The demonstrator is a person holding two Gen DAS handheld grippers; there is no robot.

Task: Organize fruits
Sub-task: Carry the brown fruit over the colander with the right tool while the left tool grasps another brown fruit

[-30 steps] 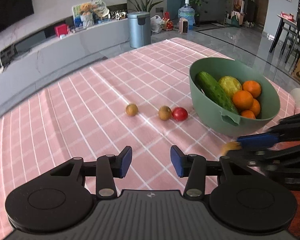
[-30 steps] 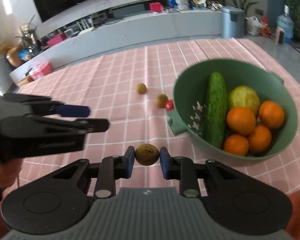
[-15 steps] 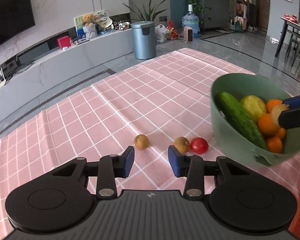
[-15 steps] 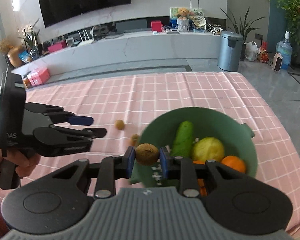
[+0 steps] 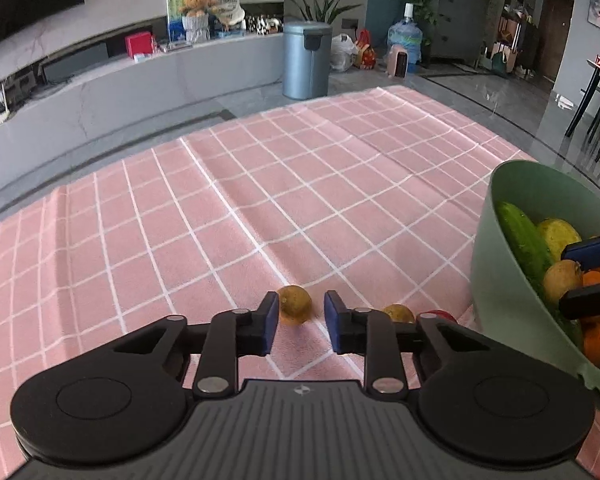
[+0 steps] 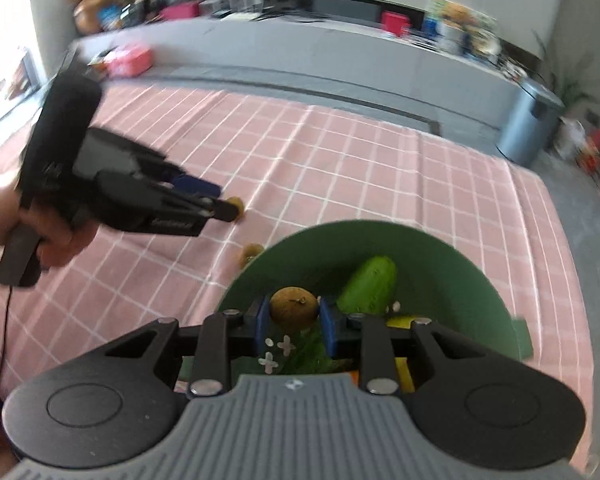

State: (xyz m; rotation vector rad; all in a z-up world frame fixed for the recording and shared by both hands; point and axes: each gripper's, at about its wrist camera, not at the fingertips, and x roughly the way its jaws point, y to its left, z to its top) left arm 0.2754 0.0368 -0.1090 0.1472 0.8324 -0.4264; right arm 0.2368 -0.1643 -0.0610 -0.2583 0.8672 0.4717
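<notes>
My right gripper [image 6: 293, 316] is shut on a small brown kiwi [image 6: 293, 307] and holds it over the green bowl [image 6: 440, 252], which holds a cucumber [image 6: 370, 285] and oranges. In the left wrist view the bowl [image 5: 496, 256] is at the right, with that kiwi [image 5: 562, 280] between the right gripper's fingers. My left gripper [image 5: 301, 322] is open, low over the pink checked cloth, with another kiwi [image 5: 296, 304] just ahead between its fingertips. A third kiwi [image 5: 398, 314] and a red tomato [image 5: 440, 315] lie beside the bowl.
The pink checked tablecloth [image 5: 260, 200] covers the table. A grey bin [image 5: 306, 60] and a low grey cabinet [image 5: 140, 80] stand on the floor beyond the far edge. A dining table with chairs is at the far right.
My right gripper carried the kiwi from beside the bowl to over its inside. My left gripper moved forward and down toward the leftmost kiwi on the cloth.
</notes>
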